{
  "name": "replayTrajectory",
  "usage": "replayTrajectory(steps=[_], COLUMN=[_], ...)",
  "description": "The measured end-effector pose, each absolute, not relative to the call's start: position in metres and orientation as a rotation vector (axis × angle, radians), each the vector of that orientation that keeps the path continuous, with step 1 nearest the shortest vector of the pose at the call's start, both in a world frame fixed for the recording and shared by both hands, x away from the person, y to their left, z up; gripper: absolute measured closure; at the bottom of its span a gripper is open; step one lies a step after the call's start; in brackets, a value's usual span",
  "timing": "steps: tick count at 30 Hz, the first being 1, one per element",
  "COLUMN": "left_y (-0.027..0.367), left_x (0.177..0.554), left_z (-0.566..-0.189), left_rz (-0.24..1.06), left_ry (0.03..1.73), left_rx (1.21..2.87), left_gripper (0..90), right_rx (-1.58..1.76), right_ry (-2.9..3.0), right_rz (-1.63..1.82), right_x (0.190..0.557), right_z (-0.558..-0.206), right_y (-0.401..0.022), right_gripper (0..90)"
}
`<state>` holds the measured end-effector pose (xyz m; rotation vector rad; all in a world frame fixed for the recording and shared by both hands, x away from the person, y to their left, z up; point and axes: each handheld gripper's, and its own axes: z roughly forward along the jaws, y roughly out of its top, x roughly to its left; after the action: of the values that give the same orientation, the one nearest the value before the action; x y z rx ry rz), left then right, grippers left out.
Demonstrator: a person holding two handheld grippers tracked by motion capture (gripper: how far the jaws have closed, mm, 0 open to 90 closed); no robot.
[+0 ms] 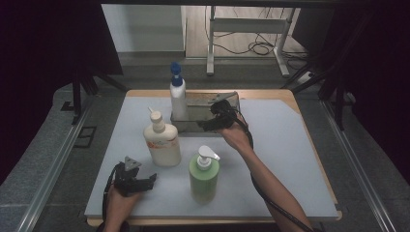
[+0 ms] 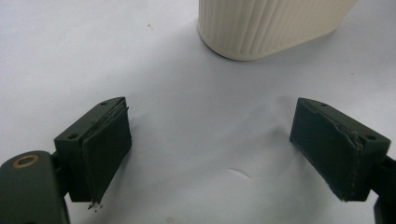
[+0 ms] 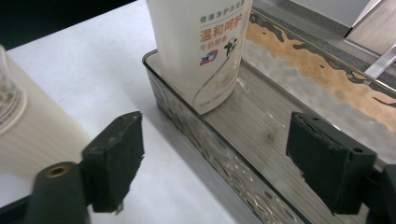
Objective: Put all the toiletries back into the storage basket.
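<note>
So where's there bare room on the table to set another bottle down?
The mat is bare along its right side, right of the clear tray and green pump bottle. The left-centre is crowded: cream bottle, green bottle, and the blue-capped bottle in the tray's left end.

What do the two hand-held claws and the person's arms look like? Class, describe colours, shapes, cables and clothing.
Both the left claw and right claw are black, each with two blocky jaws faced with flat dark pads. The left carries a grey three-cornered plate. A black cable trails along the right forearm. No sleeves show on the forearms.
</note>
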<state>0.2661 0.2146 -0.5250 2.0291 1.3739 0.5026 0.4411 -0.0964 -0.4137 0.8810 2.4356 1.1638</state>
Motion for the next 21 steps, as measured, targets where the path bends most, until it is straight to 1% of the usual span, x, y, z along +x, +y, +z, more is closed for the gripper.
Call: replayTrajectory(steps=[4,11,21], left_y=[0.215,0.215,0.215], left_x=[0.266,0.266,0.266], left_z=[-0.525,-0.525,-0.525], left_rz=[0.503,0.503,0.504], left_ry=[1.372,1.372,1.375], left_rx=[2.036,2.036,2.031], left_gripper=[12.1,12.1,12.1], right_rx=[0.846,0.775,0.796], right_ry=[2.46,2.504,2.537], right_rz=[1.166,1.146,1.195], right_x=[0.434,0.42,0.404], right_z=[-0.412,-0.414,-0.419], right_y=[-0.1,-0.107,-0.125], right_gripper=[15.0,14.0,13.8])
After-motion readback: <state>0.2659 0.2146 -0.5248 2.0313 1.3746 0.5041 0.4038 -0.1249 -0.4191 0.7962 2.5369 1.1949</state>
